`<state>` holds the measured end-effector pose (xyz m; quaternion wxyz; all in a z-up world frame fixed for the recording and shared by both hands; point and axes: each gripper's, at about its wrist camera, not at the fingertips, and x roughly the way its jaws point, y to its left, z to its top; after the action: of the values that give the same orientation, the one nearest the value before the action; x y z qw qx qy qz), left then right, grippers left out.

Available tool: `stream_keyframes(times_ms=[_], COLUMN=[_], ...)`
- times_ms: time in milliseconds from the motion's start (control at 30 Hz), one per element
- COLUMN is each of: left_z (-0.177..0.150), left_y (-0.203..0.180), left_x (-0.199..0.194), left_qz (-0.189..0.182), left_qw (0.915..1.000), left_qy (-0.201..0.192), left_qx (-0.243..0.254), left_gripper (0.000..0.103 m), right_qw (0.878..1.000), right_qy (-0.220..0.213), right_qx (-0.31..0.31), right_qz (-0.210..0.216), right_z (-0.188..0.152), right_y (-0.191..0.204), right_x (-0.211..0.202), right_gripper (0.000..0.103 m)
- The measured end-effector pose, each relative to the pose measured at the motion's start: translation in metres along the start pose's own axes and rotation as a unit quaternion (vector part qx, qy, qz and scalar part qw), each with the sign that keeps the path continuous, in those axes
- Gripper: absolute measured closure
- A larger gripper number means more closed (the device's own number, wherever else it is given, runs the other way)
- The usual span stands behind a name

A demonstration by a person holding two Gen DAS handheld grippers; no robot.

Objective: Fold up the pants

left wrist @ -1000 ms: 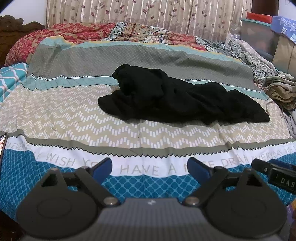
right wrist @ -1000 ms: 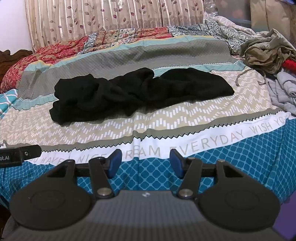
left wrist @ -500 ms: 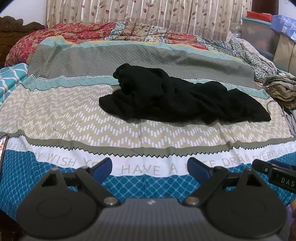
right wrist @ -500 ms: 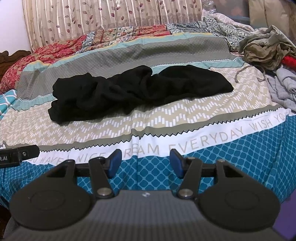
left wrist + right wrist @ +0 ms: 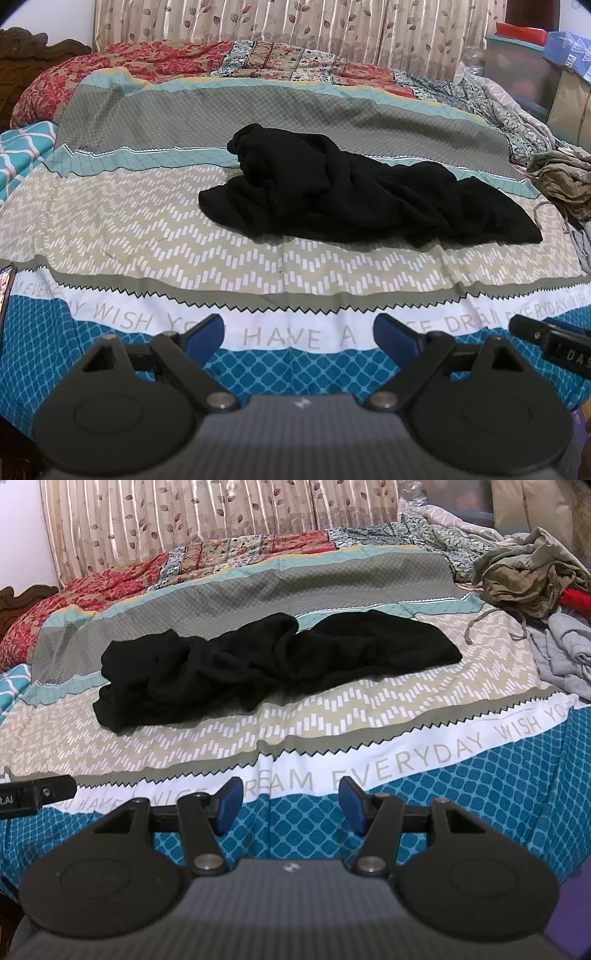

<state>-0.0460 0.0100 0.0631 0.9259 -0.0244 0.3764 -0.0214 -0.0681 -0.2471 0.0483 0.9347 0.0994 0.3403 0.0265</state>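
Mostly patterned bedspread [image 5: 155, 229], leaf-print curtains [image 5: 295, 26] behind

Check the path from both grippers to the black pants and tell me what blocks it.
Nothing visible does. Only bare bedspread lies between the open left gripper, the open right gripper and the crumpled black pants. The olive clothes pile sits off to the side.

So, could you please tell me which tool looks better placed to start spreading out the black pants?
Probably the left tool: it faces the pants head-on with wider jaws.
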Motion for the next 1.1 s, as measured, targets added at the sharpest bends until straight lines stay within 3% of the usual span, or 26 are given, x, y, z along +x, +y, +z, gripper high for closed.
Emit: stream_keyframes(times_ms=[367, 933, 1100], left_z=[0.003, 0.002, 0.014], left_y=[0.012, 0.010, 0.025], left_x=[0.007, 0.011, 0.012], left_qz=[0.008, 0.006, 0.012], left_qw=[0.9997, 0.9997, 0.9997], left_qy=[0.012, 0.021, 0.009], left_qx=[-0.020, -0.012, -0.022], left_gripper=[0.012, 0.012, 0.012], right_qw=[0.998, 0.998, 0.999], right_qy=[-0.025, -0.013, -0.015], right_qx=[0.050, 0.049, 0.036], right_qz=[-0.039, -0.032, -0.026], right_z=[0.013, 0.012, 0.017], right_y=[-0.031, -0.034, -0.032], right_x=[-0.001, 0.002, 0.005], right_gripper=[0.043, 0.044, 0.044])
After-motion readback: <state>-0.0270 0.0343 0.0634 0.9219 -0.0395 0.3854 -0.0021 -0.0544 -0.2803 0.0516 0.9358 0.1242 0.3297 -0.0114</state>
